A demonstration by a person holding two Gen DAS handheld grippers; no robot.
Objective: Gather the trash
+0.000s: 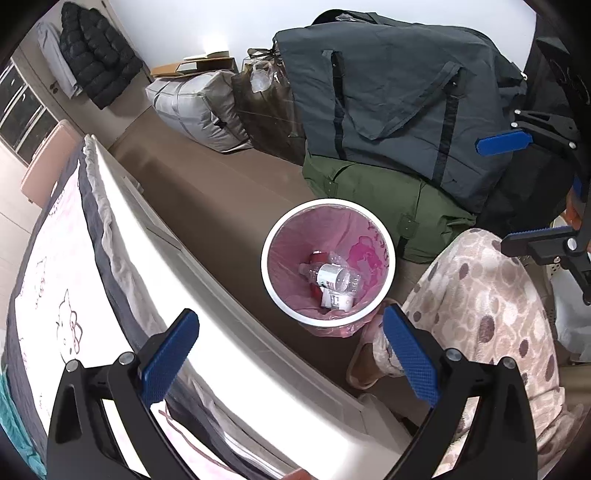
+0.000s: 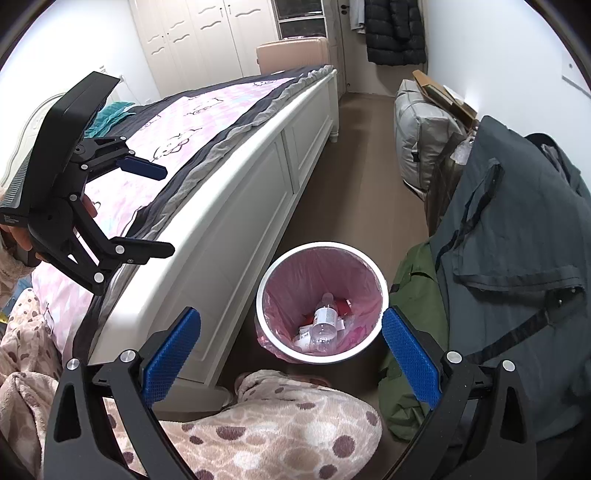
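A white trash bin [image 1: 267,280] with a pink liner stands on the brown floor beside the bed; it also shows in the right wrist view [image 2: 262,317]. Inside lie a clear plastic bottle [image 1: 334,278] [image 2: 325,325], a red item and white paper scraps. My left gripper [image 1: 291,354] is open and empty, held above the bed edge and bin. My right gripper [image 2: 291,358] is open and empty, above the bin. Each gripper shows in the other's view: the right one [image 1: 517,188] at the right edge, the left one [image 2: 159,210] over the bed.
A white bed frame [image 2: 236,221] with pink cartoon bedding runs along the left. Grey [image 1: 399,99], green [image 1: 373,192] and light grey storage bags [image 1: 192,107] line the wall. The person's spotted fleece leg [image 1: 480,302] is beside the bin. A jacket [image 2: 395,29] hangs on the door.
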